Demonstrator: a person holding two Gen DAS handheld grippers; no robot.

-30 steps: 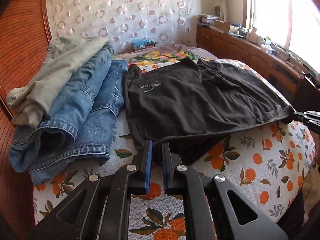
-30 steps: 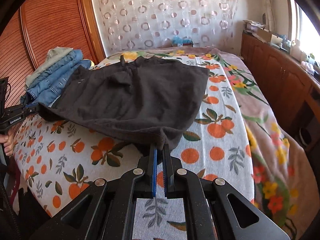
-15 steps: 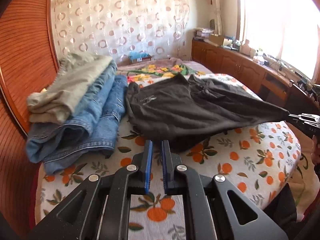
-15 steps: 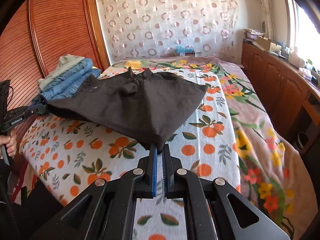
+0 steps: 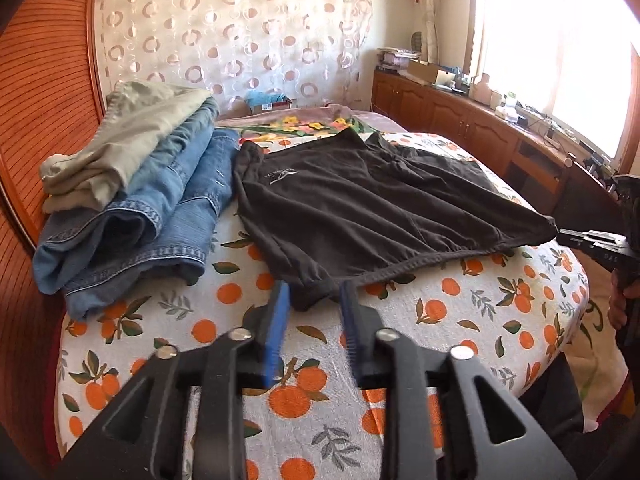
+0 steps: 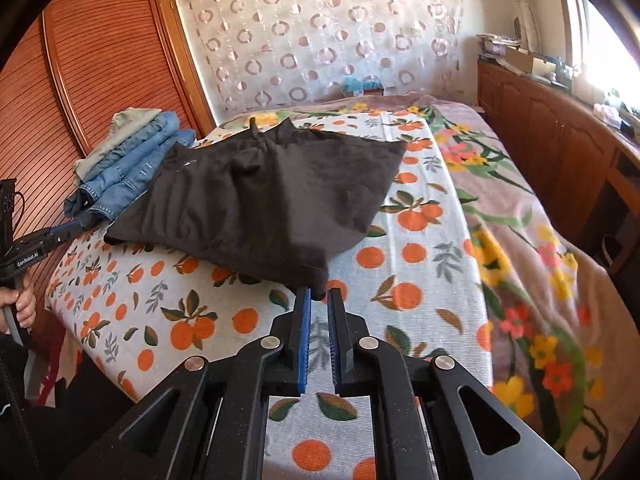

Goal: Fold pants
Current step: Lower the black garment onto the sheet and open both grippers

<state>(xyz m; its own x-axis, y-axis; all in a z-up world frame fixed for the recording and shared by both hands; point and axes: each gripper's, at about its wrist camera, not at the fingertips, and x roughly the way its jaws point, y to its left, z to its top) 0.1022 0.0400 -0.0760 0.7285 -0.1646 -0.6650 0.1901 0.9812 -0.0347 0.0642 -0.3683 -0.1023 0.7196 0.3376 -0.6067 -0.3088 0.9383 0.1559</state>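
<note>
Now | left fingers [image 5: 314,298] spread, free | right fingers [image 6: 319,296] pinching black pants [image 5: 360,204] hem | "GenRobot.AI" on left handle

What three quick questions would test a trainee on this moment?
1. Which claw grips the pants?
2. True or false: the left claw is shut.
3. What tops the pile beside the pants? A towel, B beige garment, C pillow.
Key: 1 right claw; 2 false; 3 B.
</note>
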